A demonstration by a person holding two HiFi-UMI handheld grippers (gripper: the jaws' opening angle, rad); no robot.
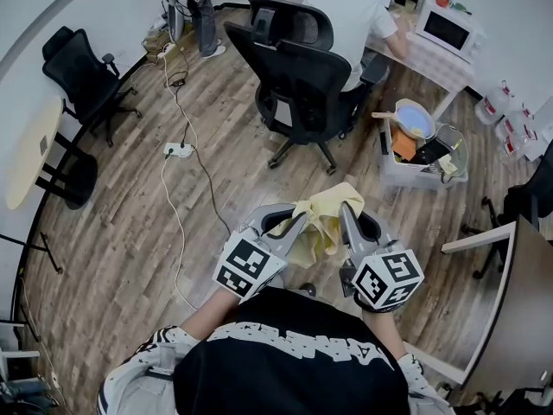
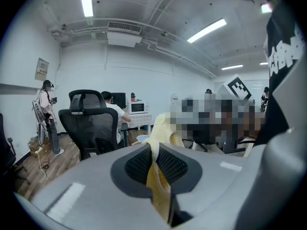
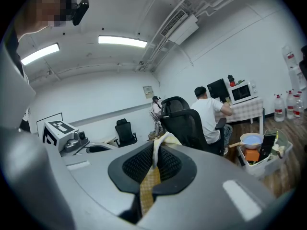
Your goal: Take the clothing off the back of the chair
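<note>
Now the pale yellow soft clothing [image 1: 326,223] hangs bunched between the two grippers, in front of the person's chest and above the brown wooden plank floor [image 1: 130,223]. It is well apart from the black mesh office chair [image 1: 302,85], and it does not touch the back of that chair. The left gripper [image 1: 298,223] has its jaws closed on one edge of the fabric: in the left gripper view a thin yellow fold [image 2: 156,174] is pinched between the black ribbed pads [image 2: 136,166]. The right gripper [image 1: 347,214] is closed in the same way on another edge, and the right gripper view shows a narrow strip of cloth [image 3: 149,178] pressed between its pads.

Each gripper carries a cube with black and white square markers [image 1: 249,266]. The white print across the person's black top [image 1: 302,340] cannot be read. A small paper notice on the wall [image 2: 42,68] is too small to read.
</note>
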